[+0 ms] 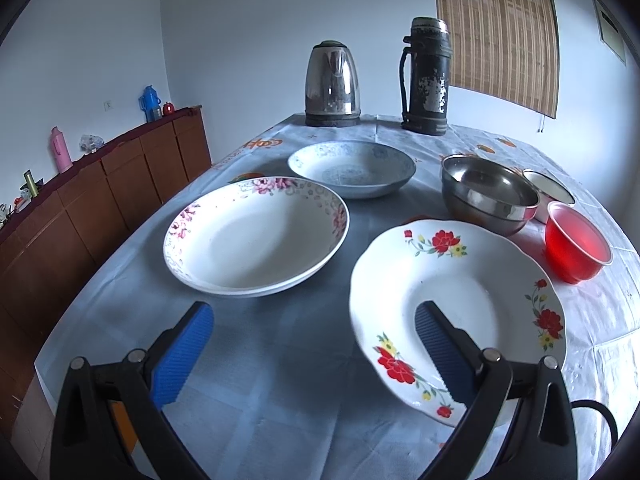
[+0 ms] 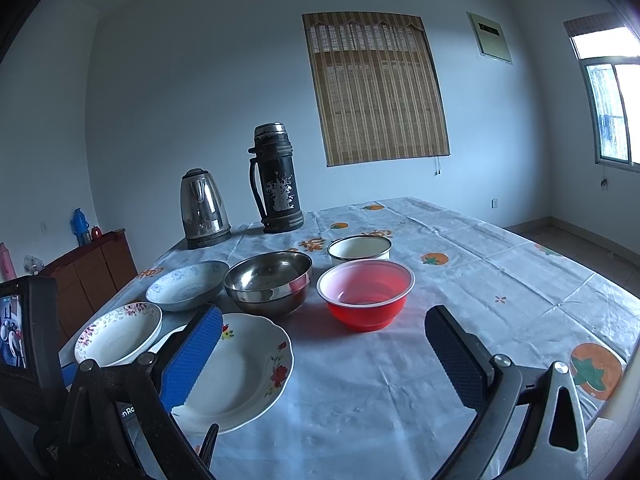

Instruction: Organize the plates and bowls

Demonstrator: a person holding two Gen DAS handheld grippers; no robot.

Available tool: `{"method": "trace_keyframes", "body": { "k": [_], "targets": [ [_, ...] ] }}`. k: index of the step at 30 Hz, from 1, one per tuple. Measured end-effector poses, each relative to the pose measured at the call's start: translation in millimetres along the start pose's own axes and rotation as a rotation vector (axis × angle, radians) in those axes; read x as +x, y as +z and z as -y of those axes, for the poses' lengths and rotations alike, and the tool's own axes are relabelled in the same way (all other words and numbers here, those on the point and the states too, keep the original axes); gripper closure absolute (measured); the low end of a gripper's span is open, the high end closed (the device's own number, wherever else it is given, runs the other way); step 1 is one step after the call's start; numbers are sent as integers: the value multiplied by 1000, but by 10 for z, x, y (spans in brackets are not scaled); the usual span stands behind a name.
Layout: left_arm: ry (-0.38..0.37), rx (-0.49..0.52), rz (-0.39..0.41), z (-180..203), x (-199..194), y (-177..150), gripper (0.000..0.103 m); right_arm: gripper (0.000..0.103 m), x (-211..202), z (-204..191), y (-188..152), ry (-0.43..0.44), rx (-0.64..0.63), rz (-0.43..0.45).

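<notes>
Nothing stacked yet: three plates lie apart at ten to four o'clock, bowls clustered at one; left gripper and right gripper both gape, empty.

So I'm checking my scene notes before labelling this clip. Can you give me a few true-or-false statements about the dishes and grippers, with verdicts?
1. The red plastic bowl is stacked inside the steel bowl. False: they stand side by side on the table.
2. Both the left gripper and right gripper are open and hold nothing. True.
3. The kettle and black thermos stand upright at the table's far end. True.
4. The red-flower plate lies upside down. False: it lies face up.
5. The pink-flower plate is empty. True.
</notes>
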State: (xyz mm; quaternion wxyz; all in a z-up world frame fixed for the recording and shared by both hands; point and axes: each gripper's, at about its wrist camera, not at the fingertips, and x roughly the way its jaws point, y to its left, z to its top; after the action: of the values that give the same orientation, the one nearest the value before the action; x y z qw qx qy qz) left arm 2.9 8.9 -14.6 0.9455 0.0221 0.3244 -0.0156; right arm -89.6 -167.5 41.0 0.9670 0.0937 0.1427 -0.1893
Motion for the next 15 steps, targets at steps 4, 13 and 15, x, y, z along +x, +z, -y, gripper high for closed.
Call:
{"method": "trace_keyframes", "body": {
  "k": [4,13,15],
  "targets": [
    [0,1,-4,5,10,-1,1,1,2,0,-1,0,-1,0],
    [-1,2,-9,6,21,7,1,1,6,-6,-2,0,-3,-1],
    [0,2,-8,7,21,6,1,1,7,-5,-2,0,-4,0]
  ]
}}
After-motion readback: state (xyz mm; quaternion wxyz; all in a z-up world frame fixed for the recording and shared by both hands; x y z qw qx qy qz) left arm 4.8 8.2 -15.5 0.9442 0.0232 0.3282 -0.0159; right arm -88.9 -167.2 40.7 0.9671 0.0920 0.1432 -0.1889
